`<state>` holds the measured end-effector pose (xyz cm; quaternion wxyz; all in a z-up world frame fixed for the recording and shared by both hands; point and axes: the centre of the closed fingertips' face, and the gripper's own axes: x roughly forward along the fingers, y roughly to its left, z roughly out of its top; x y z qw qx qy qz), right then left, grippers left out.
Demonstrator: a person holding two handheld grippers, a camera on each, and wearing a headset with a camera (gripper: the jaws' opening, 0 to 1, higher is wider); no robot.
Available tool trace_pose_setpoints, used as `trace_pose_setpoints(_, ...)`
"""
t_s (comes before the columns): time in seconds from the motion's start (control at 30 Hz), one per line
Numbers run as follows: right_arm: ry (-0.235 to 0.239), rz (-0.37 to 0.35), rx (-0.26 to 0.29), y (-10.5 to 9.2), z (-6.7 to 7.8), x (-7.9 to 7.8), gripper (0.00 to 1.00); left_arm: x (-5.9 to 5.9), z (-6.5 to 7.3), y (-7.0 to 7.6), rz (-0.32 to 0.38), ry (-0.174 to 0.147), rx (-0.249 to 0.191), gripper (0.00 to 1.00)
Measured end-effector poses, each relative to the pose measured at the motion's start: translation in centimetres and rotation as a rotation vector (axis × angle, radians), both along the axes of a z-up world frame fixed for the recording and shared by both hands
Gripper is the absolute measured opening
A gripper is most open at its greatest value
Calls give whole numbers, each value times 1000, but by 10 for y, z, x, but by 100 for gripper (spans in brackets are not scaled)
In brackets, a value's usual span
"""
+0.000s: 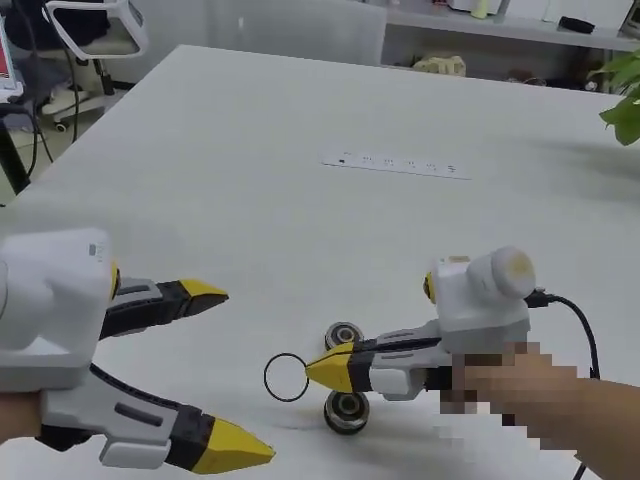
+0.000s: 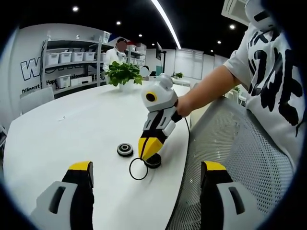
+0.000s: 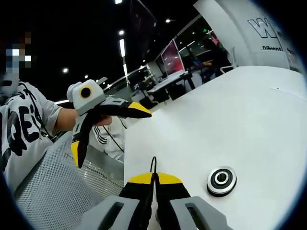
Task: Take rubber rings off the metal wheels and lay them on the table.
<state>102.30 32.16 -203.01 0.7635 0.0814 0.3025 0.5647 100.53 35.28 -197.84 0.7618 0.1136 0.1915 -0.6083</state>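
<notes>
My right gripper is shut on a thin black rubber ring, which hangs from its yellow tips low over the white table. Two metal wheels stand beside those tips, one behind and one in front. In the left gripper view the ring hangs beside a wheel. The right gripper view has the ring edge-on and a wheel with its black rim. My left gripper stands wide open to the left of the ring, holding nothing.
A white power strip lies flat mid-table. A potted plant stands at the far end, with shelves and a person behind it. A white mesh chair sits at the table's near edge. An office chair stands at the far left.
</notes>
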Motion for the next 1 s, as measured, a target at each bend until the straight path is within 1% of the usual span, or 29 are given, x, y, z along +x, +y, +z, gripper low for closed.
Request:
trace_pose_setpoints(0.33, 5, 3, -15, 8, -7, 2, 0, -2, -2, 5, 1, 7, 12, 93)
trace_pose_setpoints(0.73, 12, -5, -43, 11, -15, 4, 0, -2, 0, 5, 0, 8, 13, 93)
trace_pose_setpoints(0.87, 9, -9, -53, 11, -17, 5, 0, -3, -1, 7, 1, 9, 16, 93)
trace_pose_setpoints(0.9, -6, -16, -65, 11, -18, 8, 0, -3, -1, 7, 3, 10, 16, 93)
trace_pose_setpoints(0.93, -8, -18, -66, 11, -18, 8, 0, -3, -1, 8, 3, 11, 16, 93)
trace_pose_setpoints(1.0, -4, -21, -67, 11, -19, 9, 0, -3, -1, 8, 4, 12, 18, 93)
